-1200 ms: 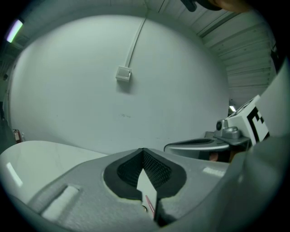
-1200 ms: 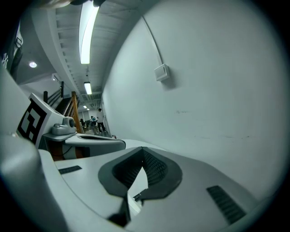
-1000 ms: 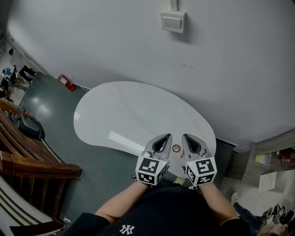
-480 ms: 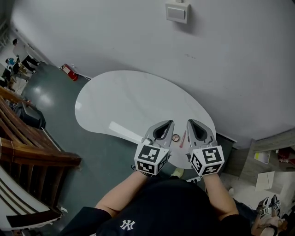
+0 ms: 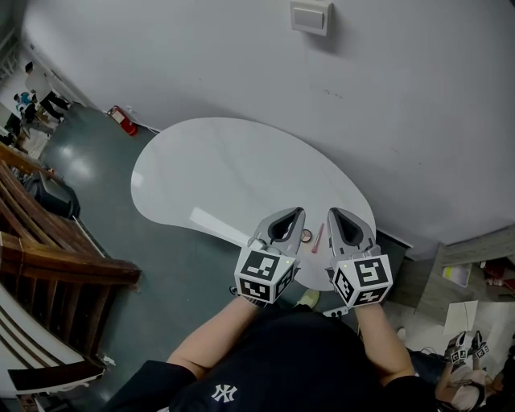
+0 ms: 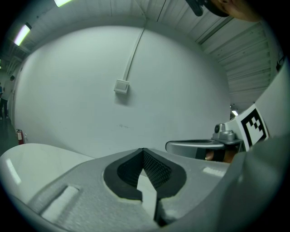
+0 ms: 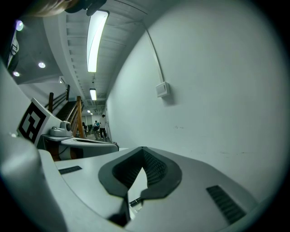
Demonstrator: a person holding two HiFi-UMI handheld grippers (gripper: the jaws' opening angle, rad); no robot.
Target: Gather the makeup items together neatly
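Wooden railing (image 5: pixel 56 269): off the counter's left end, down on the grey floor (image 5: pixel 173 282).
Fire extinguisher (image 5: pixel 122 119): small and red, at the foot of the wall beyond the counter's far left edge.
Counter (image 5: pixel 217 173): white, kidney-shaped, its far edge against the pale wall; most of the top is bare.
Left gripper (image 5: pixel 298 212): held over the counter's near right edge, pointing toward the wall. Its jaws are closed tip to tip with nothing between the pads (image 6: pixel 154 170).
Round makeup item (image 5: pixel 306 235): small and dark-rimmed, lying on the counter near its near right edge, in the gap between the two grippers, just beside the left one.
Wall switch box (image 5: pixel 311 16): pale, mounted high on the wall above the counter.
Slim red stick (image 5: pixel 319 239): lying on the counter just right of the round item, apart from it, pointing roughly toward the wall.
Right gripper (image 5: pixel 331 212): beside the left one over the same near right edge. Its jaw tips meet and grip nothing.
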